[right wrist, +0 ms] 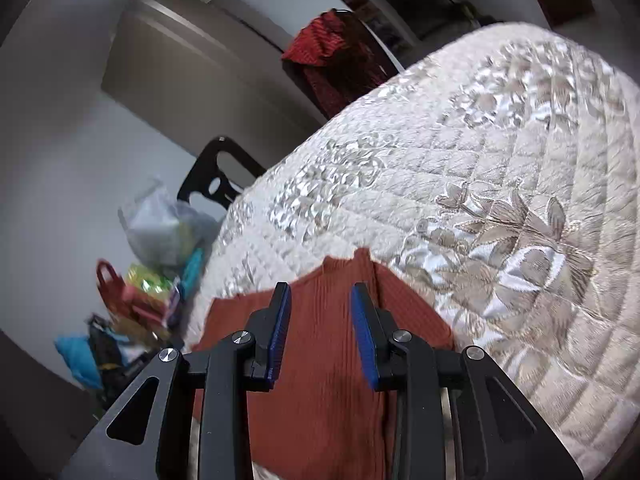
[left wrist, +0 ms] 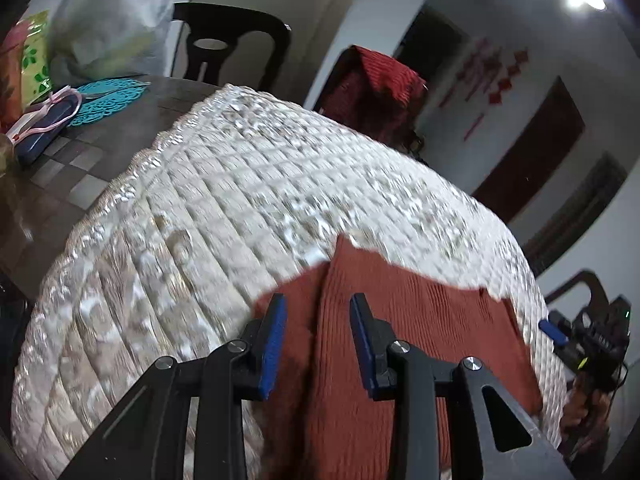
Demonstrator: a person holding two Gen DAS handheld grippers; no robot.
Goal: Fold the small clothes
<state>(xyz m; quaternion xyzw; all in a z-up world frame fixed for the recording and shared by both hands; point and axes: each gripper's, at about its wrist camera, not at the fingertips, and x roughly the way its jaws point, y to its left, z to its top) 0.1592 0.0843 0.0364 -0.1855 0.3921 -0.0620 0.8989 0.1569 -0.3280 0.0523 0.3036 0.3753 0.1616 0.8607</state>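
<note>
A cream quilted cover [left wrist: 248,184] with a shiny floral pattern lay over most of the dark table [left wrist: 60,184], whose bare tiled-looking top showed at the far left in the left wrist view. On the cover, at its near edge, lay a rust-red ribbed garment [left wrist: 420,320], spread fairly flat with a lengthwise fold or seam running through it; both cameras looked down on it from opposite ends.

Behind the table stood a black chair [left wrist: 236,40], and a second chair draped with a dark red cloth [left wrist: 372,84].

The left tool [left wrist: 318,308] hung above the garment with its blue-padded fingers [left wrist: 274,344] apart, gripping nothing. The right tool [right wrist: 320,300] was likewise released, its fingers spread over the garment; whether either touched the fabric could not be told. The right tool also showed at the far right edge of the left wrist view, just beside the cover's edge.

On the bare tabletop sat a translucent plastic bag [left wrist: 108,28], a teal lace-cut mat [left wrist: 108,96], and a small dark blue case [left wrist: 44,132].
</note>
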